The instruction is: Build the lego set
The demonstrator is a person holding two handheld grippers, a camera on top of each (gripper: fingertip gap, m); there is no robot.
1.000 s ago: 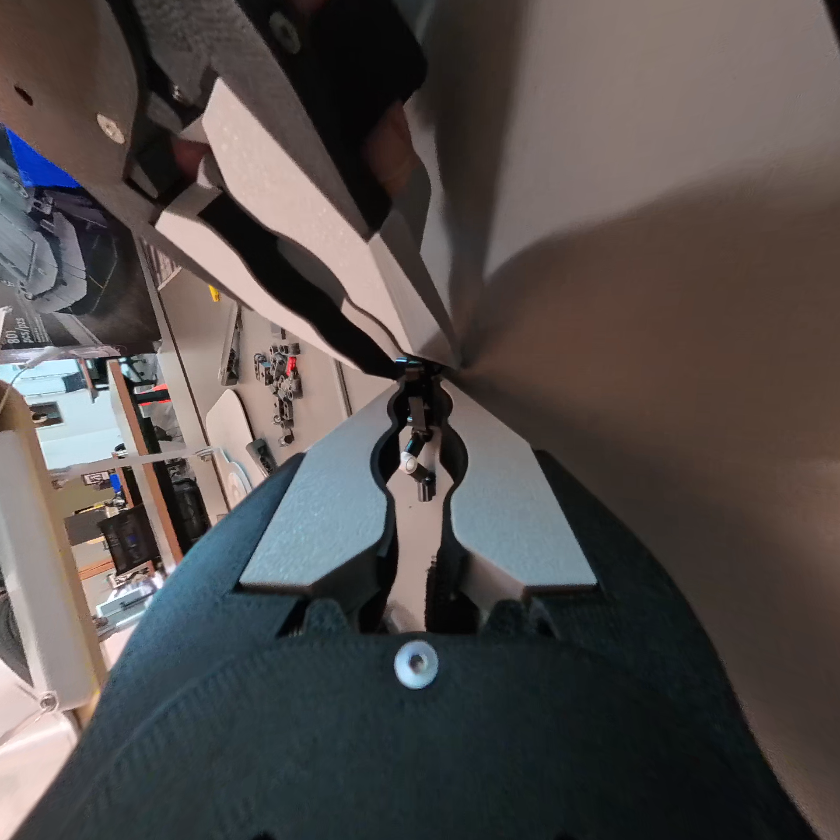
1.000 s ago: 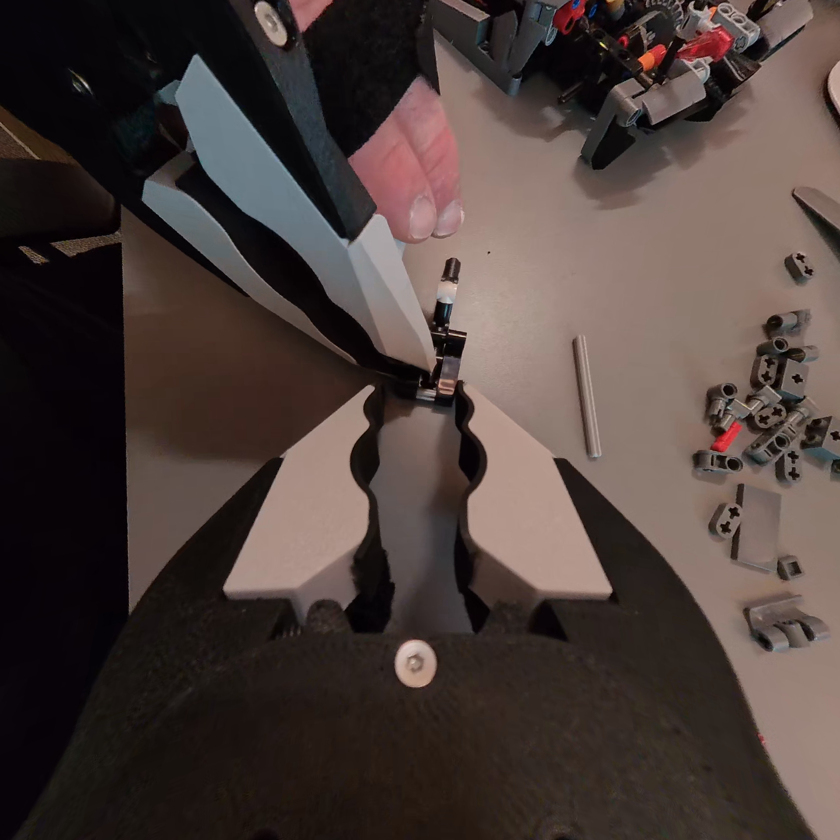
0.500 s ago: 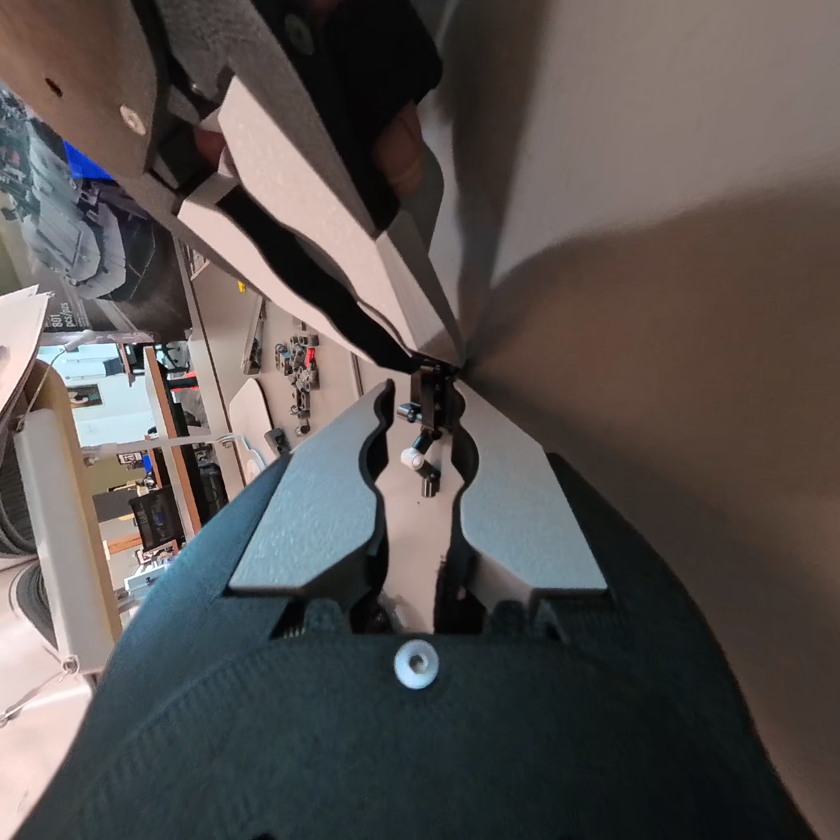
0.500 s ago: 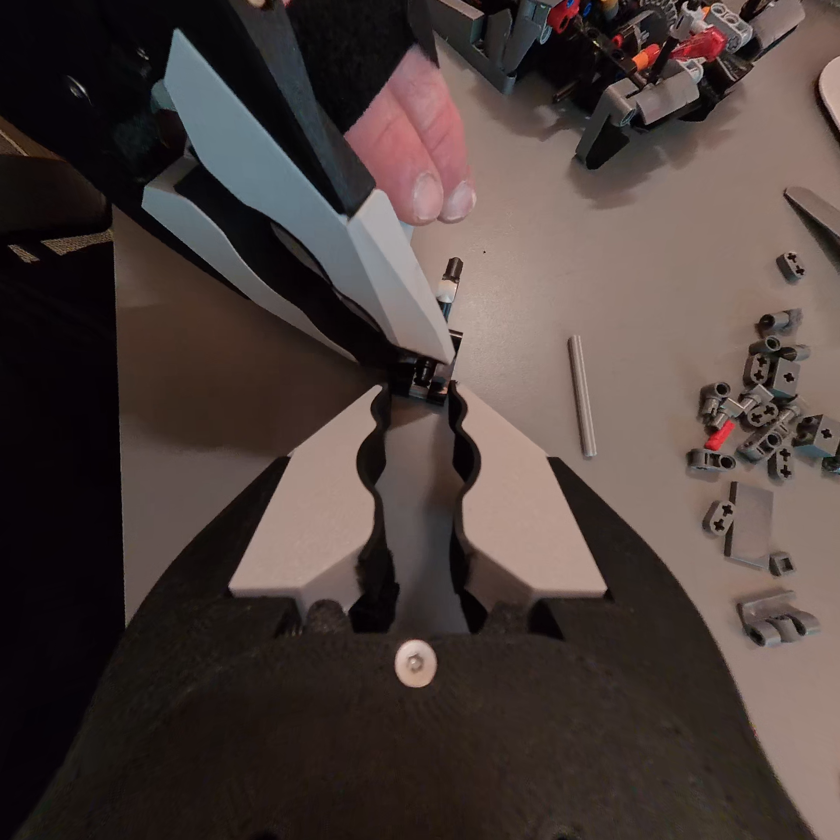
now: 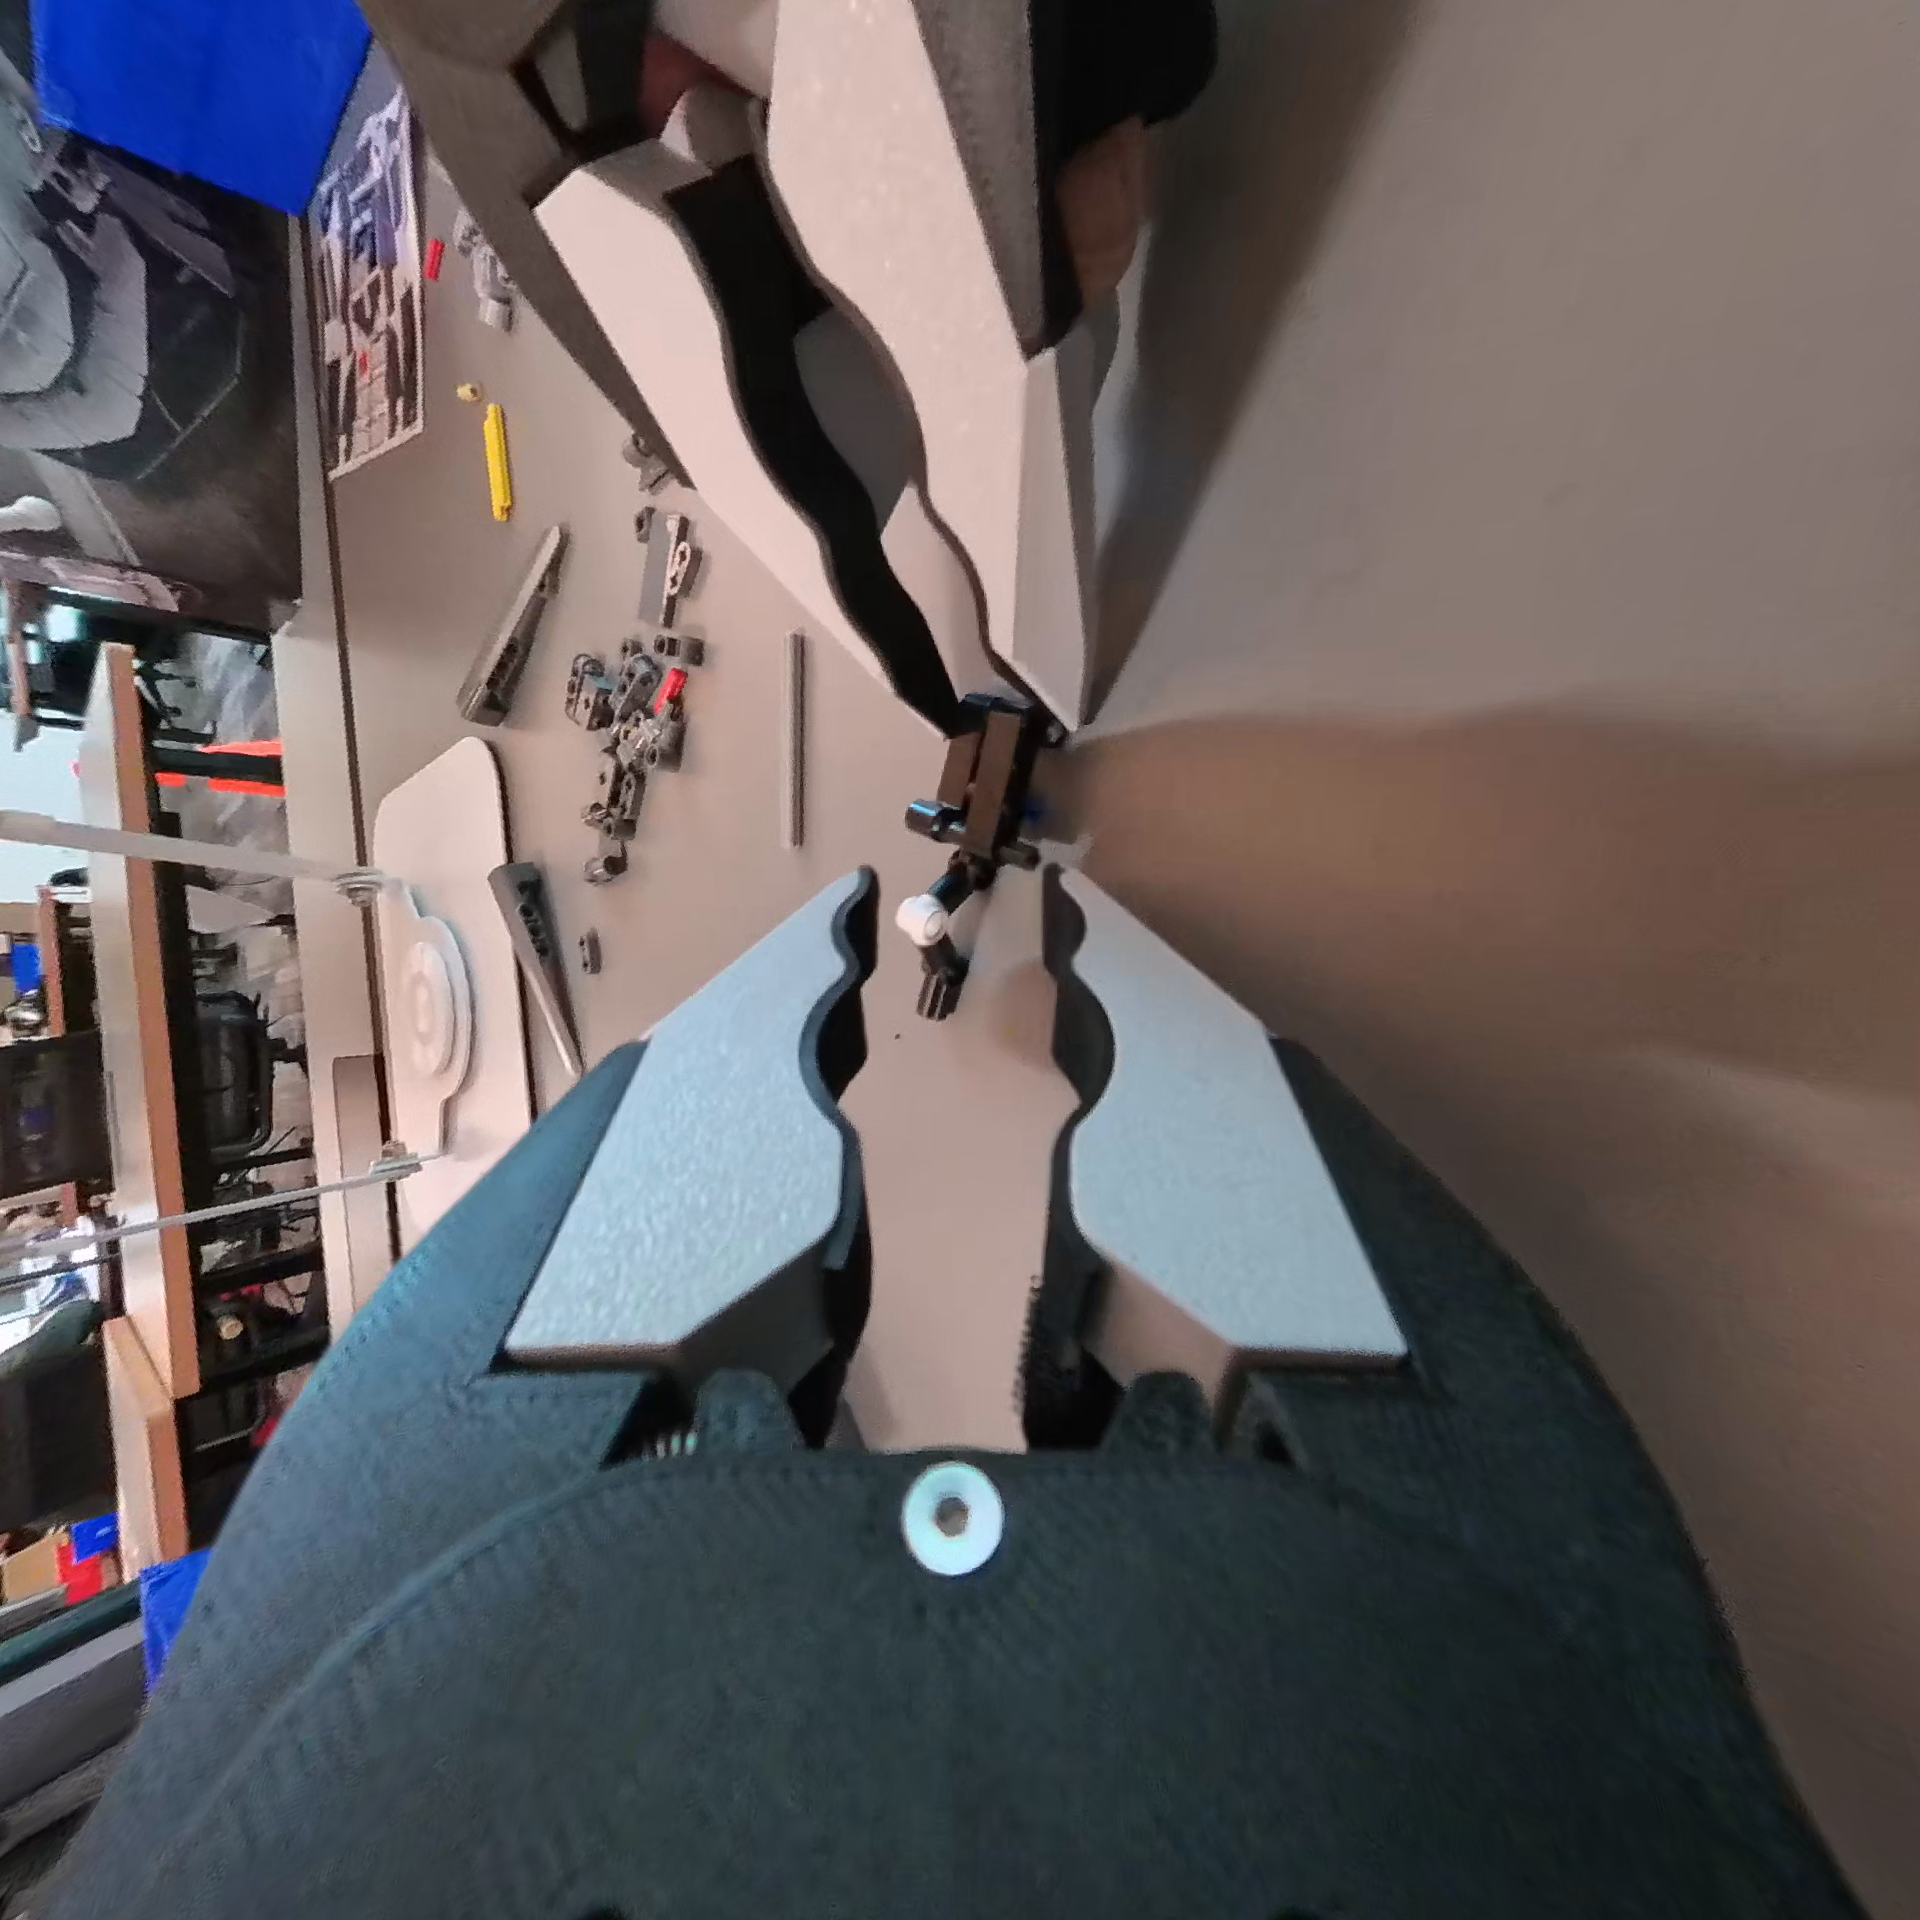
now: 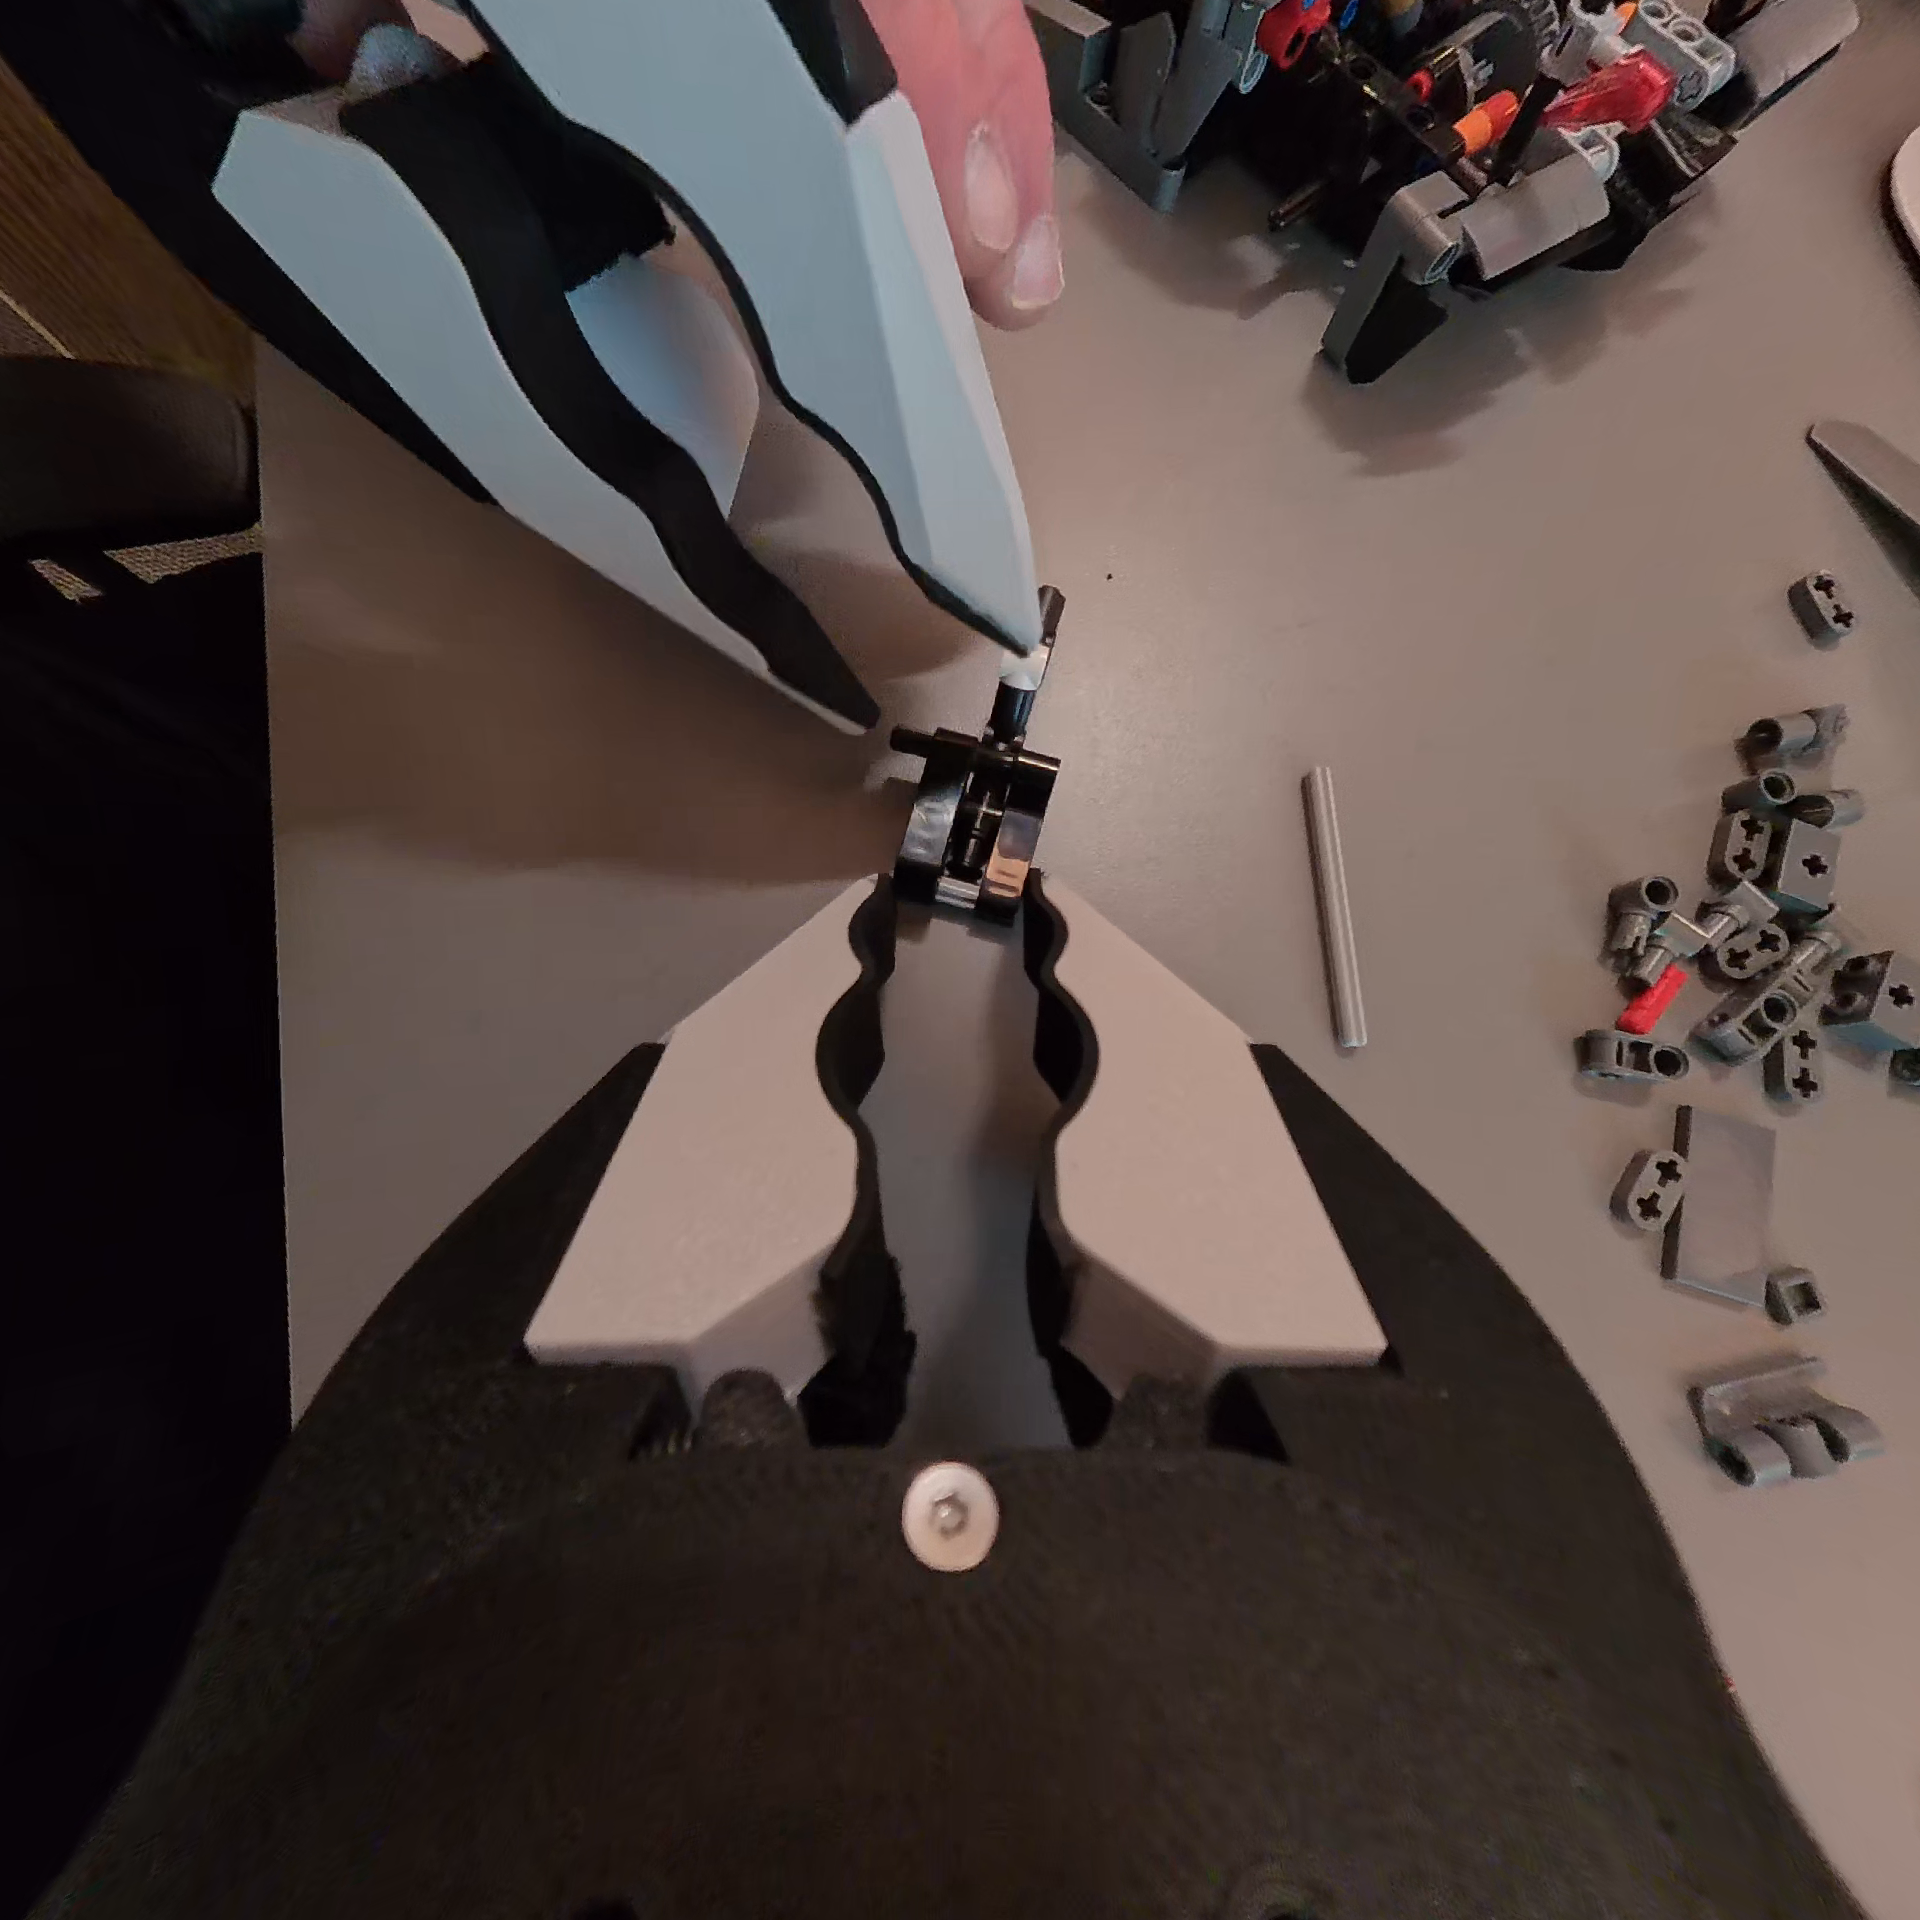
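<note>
Grey table [image 6: 1299, 540], loose grey rod [image 6: 1333, 904], scattered small grey connector pieces [image 6: 1766, 966], part-built brick model [image 6: 1455, 156]

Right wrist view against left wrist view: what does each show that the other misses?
Only the right wrist view: the partly built model at the far table edge and a person's fingertips. Only the left wrist view: a yellow bar, a printed sheet and shelving beyond the table. Both: the small black assembly clamped in the right gripper, the open left gripper, and the grey rod.

glossy black plastic assembly [image 6: 977, 826], matt grey table [image 6: 1299, 582]
</note>
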